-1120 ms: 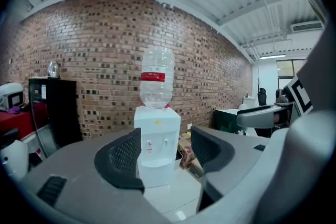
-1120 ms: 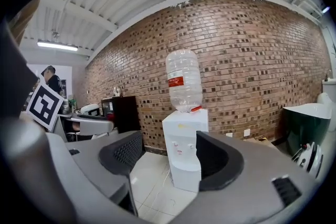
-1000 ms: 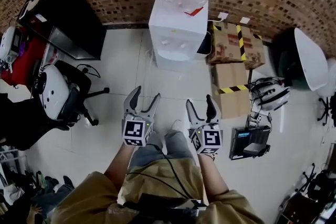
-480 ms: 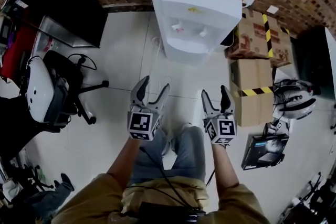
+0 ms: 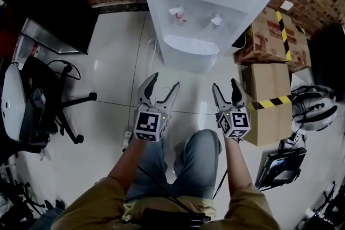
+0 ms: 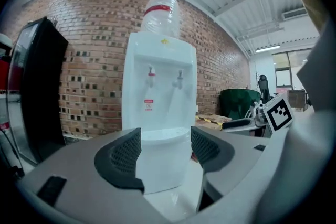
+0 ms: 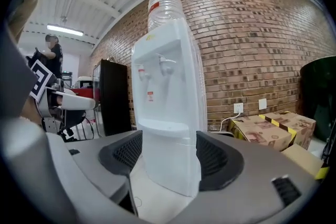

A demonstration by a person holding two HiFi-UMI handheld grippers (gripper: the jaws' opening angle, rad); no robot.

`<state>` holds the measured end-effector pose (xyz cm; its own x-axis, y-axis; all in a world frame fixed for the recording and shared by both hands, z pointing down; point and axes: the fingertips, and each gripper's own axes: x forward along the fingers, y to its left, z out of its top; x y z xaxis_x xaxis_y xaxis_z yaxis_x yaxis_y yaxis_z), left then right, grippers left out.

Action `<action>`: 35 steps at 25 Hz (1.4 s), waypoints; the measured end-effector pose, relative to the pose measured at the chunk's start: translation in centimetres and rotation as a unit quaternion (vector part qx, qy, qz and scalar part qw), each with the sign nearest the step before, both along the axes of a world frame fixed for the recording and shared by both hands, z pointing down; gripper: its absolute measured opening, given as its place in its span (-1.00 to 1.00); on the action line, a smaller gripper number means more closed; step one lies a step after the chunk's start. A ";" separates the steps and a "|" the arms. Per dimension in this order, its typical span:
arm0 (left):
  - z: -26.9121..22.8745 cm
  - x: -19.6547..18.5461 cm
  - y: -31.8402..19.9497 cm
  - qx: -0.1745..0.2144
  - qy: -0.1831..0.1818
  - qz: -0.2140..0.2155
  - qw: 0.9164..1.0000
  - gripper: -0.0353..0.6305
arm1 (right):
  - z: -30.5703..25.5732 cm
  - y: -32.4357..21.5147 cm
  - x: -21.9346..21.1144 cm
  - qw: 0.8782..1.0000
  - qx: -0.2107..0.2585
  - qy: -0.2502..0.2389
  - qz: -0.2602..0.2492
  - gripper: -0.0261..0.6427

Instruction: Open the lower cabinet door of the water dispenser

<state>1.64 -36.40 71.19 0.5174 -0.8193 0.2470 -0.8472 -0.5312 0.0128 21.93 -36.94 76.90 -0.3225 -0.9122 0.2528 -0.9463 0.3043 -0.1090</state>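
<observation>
The white water dispenser (image 5: pixel 205 2) stands against the brick wall, with its two taps (image 5: pixel 177 12) above a drip ledge. Its lower cabinet front (image 6: pixel 160 165) shows plain, white and closed in the left gripper view, and the lower cabinet front (image 7: pixel 170 165) is also visible in the right gripper view. My left gripper (image 5: pixel 163 83) and right gripper (image 5: pixel 225 85) hang side by side over the tiled floor, short of the dispenser. Both are open and hold nothing. The left gripper (image 6: pixel 164 140) and the right gripper (image 7: pixel 168 143) each frame the cabinet between their pads without touching it.
Cardboard boxes with yellow-black tape (image 5: pixel 269 43) sit right of the dispenser, another box (image 5: pixel 267 99) by my right gripper. A black cabinet (image 5: pixel 48 2) and an office chair (image 5: pixel 48 102) stand left. A white cable (image 5: pixel 153 54) trails on the floor by the dispenser's foot.
The view and both grippers have sunk and come closer to the dispenser, which now fills the top of the head view; its bottle has left the frame. Jaw openings are unchanged.
</observation>
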 end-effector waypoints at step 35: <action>9.8 -4.7 0.2 0.010 -0.016 -0.030 0.999 -0.02 | 13.7 -16.0 1.9 0.959 -0.051 0.037 -0.278 -0.04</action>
